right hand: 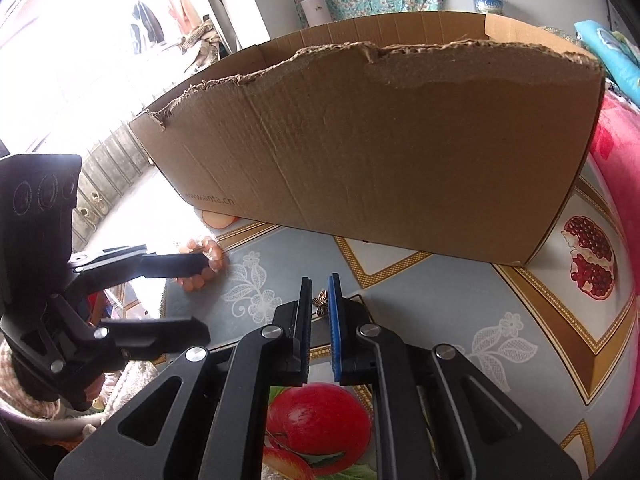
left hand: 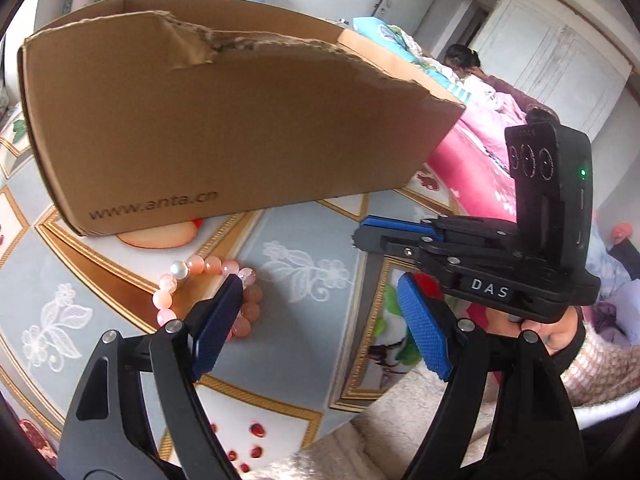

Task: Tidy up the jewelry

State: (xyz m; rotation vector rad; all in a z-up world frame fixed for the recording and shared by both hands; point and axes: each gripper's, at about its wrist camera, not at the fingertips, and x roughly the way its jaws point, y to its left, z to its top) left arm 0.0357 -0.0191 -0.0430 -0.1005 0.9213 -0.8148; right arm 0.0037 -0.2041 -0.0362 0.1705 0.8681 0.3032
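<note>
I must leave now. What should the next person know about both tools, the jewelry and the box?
Left tool: open, at the pink bead bracelet on the patterned tablecloth; one finger overlaps it, no grip yet.
Right tool: nearly closed, pinching a small butterfly-shaped piece.
Cardboard box: open top, just behind both; inside not visible.
Done: butterfly piece picked up.
Left: probably put it in the box, then grasp the bracelet and put it in too.
</note>
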